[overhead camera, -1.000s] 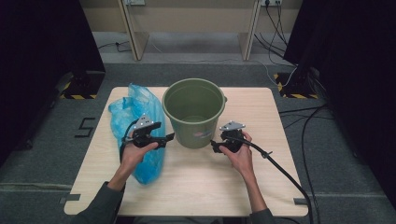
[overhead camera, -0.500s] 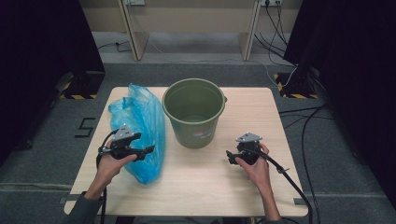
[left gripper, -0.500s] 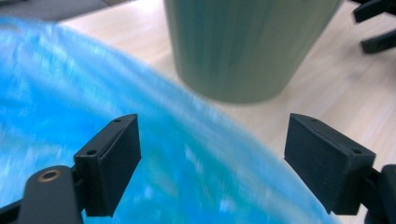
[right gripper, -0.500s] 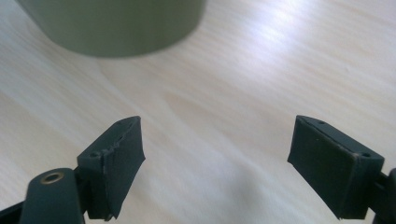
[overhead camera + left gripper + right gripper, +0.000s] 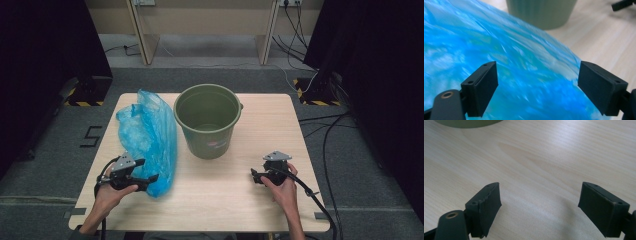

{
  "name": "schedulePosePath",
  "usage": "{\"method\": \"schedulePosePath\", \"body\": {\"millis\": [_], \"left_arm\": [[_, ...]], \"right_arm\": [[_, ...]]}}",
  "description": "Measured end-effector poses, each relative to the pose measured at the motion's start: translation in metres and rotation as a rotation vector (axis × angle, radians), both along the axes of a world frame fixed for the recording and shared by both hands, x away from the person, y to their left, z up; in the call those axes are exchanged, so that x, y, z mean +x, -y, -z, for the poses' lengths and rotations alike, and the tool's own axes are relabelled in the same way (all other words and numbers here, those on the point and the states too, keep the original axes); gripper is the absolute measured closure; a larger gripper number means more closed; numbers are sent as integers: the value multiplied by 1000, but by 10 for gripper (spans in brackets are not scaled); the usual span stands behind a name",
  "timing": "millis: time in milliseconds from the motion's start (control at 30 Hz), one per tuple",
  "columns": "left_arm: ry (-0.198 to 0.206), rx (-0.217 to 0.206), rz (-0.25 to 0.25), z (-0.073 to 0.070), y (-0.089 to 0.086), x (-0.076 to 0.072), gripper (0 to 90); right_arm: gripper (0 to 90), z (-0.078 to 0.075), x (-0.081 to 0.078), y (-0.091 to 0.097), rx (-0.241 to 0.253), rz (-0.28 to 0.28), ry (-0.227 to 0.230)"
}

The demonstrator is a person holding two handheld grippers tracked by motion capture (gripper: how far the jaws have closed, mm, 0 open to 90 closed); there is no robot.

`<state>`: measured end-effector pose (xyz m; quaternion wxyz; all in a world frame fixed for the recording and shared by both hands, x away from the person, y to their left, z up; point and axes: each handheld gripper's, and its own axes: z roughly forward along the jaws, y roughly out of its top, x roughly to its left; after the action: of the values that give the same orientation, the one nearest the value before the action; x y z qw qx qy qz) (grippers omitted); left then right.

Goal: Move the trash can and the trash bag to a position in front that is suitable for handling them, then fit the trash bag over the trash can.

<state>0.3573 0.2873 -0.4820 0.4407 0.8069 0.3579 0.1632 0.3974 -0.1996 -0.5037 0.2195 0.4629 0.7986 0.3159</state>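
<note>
While crumpled and limp on the left half of the table (image 5: 250, 200), just left of the bucket (image 5: 207, 120): blue plastic bag (image 5: 147, 135), its near end close beside the left gripper (image 5: 147, 170). Seen along that gripper's own jaws, spread wide, with blue film (image 5: 524, 82) bulging between and beyond them but nothing yet pinched. Whether a jaw brushes the film cannot be told. On the other side, right gripper (image 5: 539, 205), equally wide and empty, poised over bare wood, well apart from bag and bucket base (image 5: 466, 123). Likely step, as a judgement only: taking hold of the bag, perhaps to line the bucket. Best done by gathering a fold near the bag's edge, closing gently, then lifting slowly so thin plastic neither slips nor tears.
</note>
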Motion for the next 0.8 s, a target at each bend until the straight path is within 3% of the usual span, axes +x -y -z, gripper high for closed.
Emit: {"method": "schedulePosePath", "body": {"millis": [200,300,467,600,800], "left_arm": [[-31,5,12,18,-2,-6,153],[-40,36,13,25,-3,-6,153],[-65,51,23,33,-5,-5,184],[-75,71,42,38,-4,-3,361],[-44,81,67,40,-9,0,643]], "right_arm": [[171,6,-4,4,-1,9,-19],[168,8,-5,5,11,12,-23],[162,10,-6,7,40,25,-26],[151,12,-6,9,50,14,-15],[149,13,-6,10,59,13,-8]]}}
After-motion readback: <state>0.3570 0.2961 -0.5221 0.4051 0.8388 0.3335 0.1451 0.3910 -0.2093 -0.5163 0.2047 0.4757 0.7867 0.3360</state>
